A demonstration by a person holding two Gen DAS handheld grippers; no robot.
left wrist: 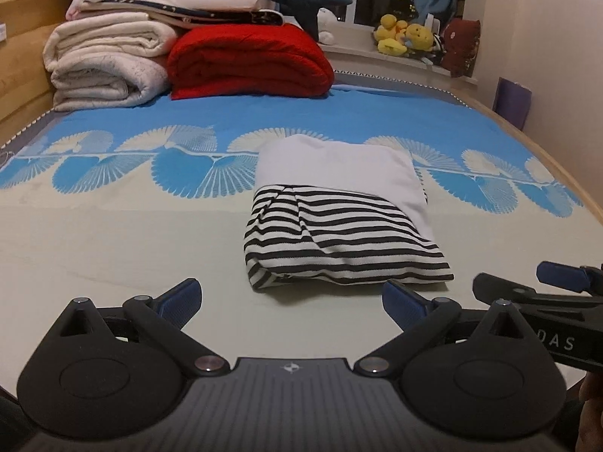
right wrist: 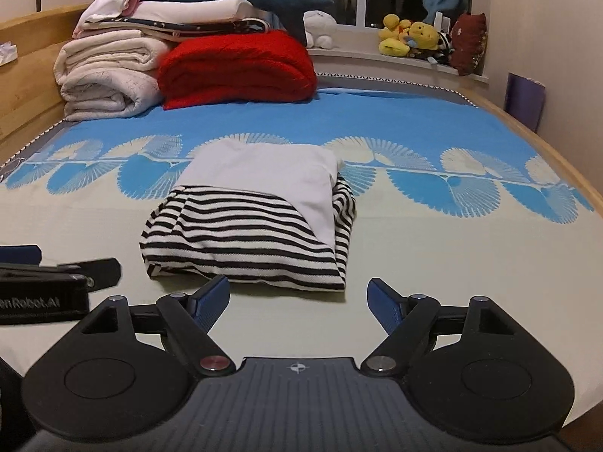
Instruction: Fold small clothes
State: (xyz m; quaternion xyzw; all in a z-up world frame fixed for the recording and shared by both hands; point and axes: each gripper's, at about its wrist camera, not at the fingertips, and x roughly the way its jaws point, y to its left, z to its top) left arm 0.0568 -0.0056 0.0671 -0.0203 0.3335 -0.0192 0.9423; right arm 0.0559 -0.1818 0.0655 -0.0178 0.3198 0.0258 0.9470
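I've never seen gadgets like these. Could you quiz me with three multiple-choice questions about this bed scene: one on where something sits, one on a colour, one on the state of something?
1. Where does the folded garment lie?
A. on the bed cover, just ahead of both grippers
B. on the windowsill
C. on top of the blanket stack

2. What colour is the rolled blanket beside the cream blankets?
A. green
B. red
C. black

3. How does the right gripper stand?
A. clamped on the garment
B. shut on nothing
C. open, holding nothing

Answers:
1 A: the striped and white bundle rests on the cover in front of the fingertips in both views.
2 B: it is bright red.
3 C: its blue fingers are spread wide apart with bare cover between; the left gripper looks the same.
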